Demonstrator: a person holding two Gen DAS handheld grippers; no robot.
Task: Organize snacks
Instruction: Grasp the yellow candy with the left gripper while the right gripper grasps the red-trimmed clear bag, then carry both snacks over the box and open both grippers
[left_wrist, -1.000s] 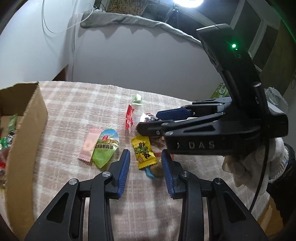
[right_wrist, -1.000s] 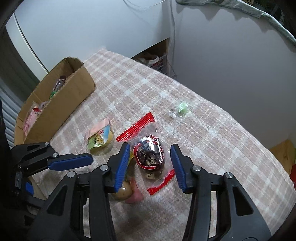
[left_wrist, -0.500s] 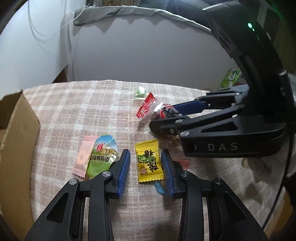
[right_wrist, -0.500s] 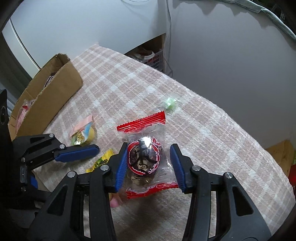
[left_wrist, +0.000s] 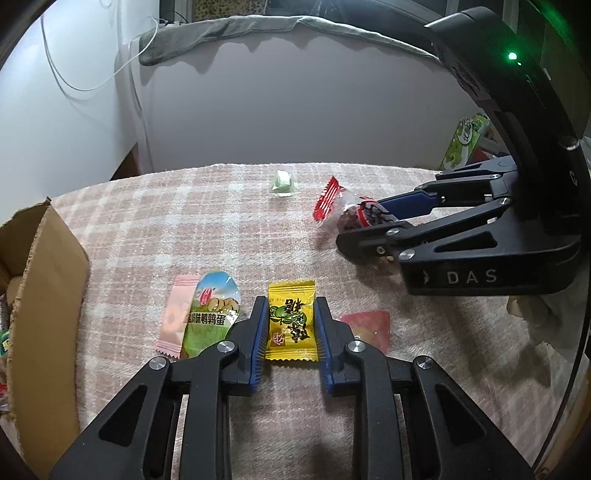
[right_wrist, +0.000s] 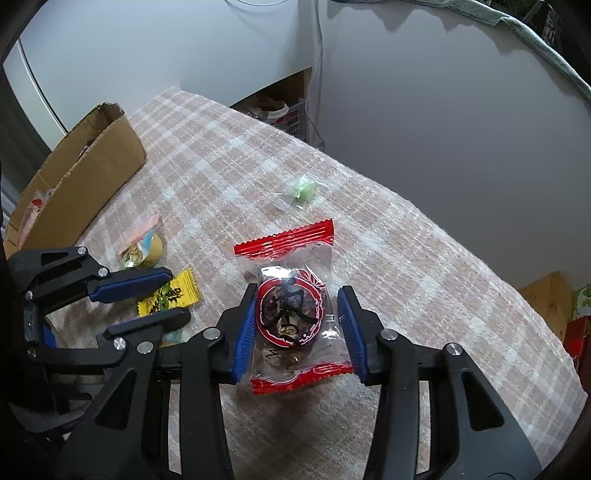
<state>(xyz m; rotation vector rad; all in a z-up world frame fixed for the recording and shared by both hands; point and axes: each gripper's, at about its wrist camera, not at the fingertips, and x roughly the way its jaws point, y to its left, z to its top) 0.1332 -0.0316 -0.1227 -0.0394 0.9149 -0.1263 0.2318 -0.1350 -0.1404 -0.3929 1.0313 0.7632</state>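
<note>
A: Yellow foil first: your left gripper (left_wrist: 290, 325) is closing its jaws on the yellow candy packet (left_wrist: 291, 319), pads at both edges, flat on the checked tablecloth (left_wrist: 184, 229).

B: And the right?

A: Your right gripper (right_wrist: 297, 325) is closing around the clear red-ended snack bag (right_wrist: 291, 314); the left pad touches, the right stands just off. The green egg packet (left_wrist: 210, 317) lies beside; the cardboard box (left_wrist: 40, 288) sits far left.

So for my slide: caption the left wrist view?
Left gripper closing around a yellow candy on the checked cloth.
</note>
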